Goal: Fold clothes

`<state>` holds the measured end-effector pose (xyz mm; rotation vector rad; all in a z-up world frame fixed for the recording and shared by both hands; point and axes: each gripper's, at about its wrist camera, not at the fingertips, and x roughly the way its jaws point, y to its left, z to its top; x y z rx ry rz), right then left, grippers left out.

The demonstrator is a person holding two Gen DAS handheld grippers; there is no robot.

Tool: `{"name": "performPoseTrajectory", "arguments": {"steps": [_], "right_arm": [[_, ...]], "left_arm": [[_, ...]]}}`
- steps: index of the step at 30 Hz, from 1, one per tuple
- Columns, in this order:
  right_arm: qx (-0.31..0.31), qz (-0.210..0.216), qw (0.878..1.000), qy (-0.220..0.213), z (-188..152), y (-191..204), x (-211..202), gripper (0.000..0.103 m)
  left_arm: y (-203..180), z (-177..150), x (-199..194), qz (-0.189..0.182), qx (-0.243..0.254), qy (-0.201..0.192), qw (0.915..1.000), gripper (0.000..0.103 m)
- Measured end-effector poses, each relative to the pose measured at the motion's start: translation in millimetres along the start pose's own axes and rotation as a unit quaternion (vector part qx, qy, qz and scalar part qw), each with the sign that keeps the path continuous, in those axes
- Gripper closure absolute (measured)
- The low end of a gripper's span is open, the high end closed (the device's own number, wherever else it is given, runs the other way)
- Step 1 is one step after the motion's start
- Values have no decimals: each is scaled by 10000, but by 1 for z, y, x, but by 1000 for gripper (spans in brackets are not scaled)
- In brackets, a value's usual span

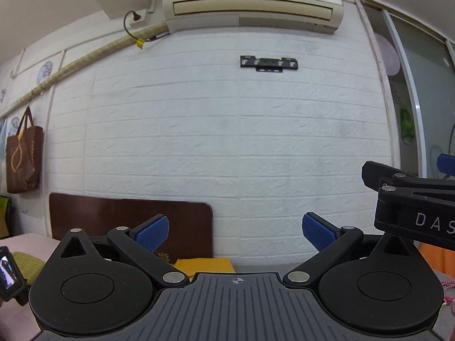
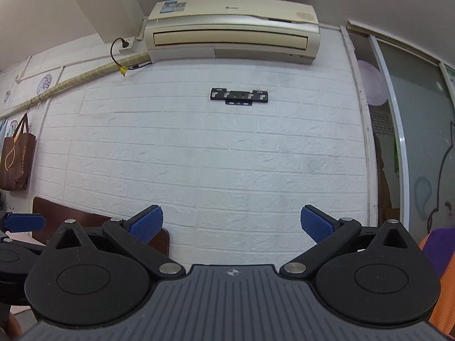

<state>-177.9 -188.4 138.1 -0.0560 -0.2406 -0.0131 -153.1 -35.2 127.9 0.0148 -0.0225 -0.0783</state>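
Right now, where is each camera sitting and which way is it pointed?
Left wrist: rides the left gripper, facing the white brick wall under the air conditioner; its open jaws show, and the right gripper at the right edge.
Right wrist: rides the right gripper, facing the same wall; open jaws show, the left gripper at the left.
Shared: air conditioner, black wall bracket, brown bag.

Rough white brick-textured wall [image 1: 227,147], glossy brown wooden board [image 1: 113,216]
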Motion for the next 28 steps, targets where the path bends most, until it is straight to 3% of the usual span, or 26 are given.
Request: {"name": "performPoseTrajectory", "arguments": {"steps": [7, 11, 18, 24, 28], "right_arm": [[-387, -296, 9974, -525, -17, 14, -22, 0], [-99, -305, 9979, -558, -26, 4, -26, 0], [231, -291, 9981, -496, -38, -9, -27, 0], [372, -262, 9984, -347, -42, -12, -22, 0], [434, -273, 9982, -323, -42, -12, -23, 0]], "left_arm": [[11, -20, -3, -88, -405, 370, 9985, 0], [22, -26, -1, -366, -858, 551, 9941, 0], [34, -40, 1, -545, -1362, 702, 9867, 0], [44, -50, -3, -712, -1814, 545, 9793, 0], [39, -50, -7, -651, -1574, 381, 9846, 0]]}}
